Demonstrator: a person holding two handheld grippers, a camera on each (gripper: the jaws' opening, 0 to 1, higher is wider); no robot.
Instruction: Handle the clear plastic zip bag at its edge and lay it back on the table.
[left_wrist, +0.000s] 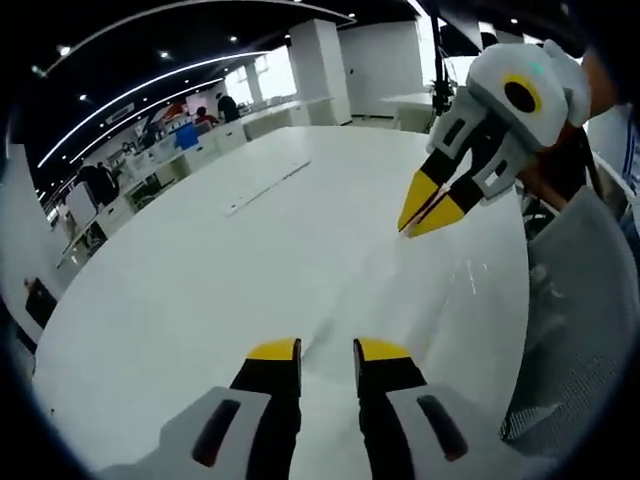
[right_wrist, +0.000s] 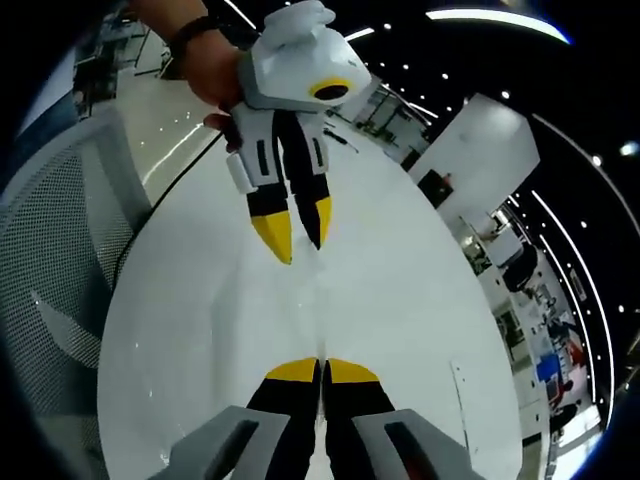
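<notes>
Pressed-together right gripper (right_wrist: 322, 372) jaws seem to pinch the faint, limp, slippery clear zip bag (right_wrist: 318, 300) just ahead of them, left gripper (left_wrist: 327, 350) spread; judged best gripped at its stiffer zip edge.

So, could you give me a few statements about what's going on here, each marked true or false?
1. The table is white. True.
2. The right tongs are spread wide open. False: their yellow tips sit together.
3. The left tongs have a gap between their tips. True.
4. The chair beside the table is solid wood. False: it is grey mesh.
5. A hand holds the left tongs. True.
</notes>
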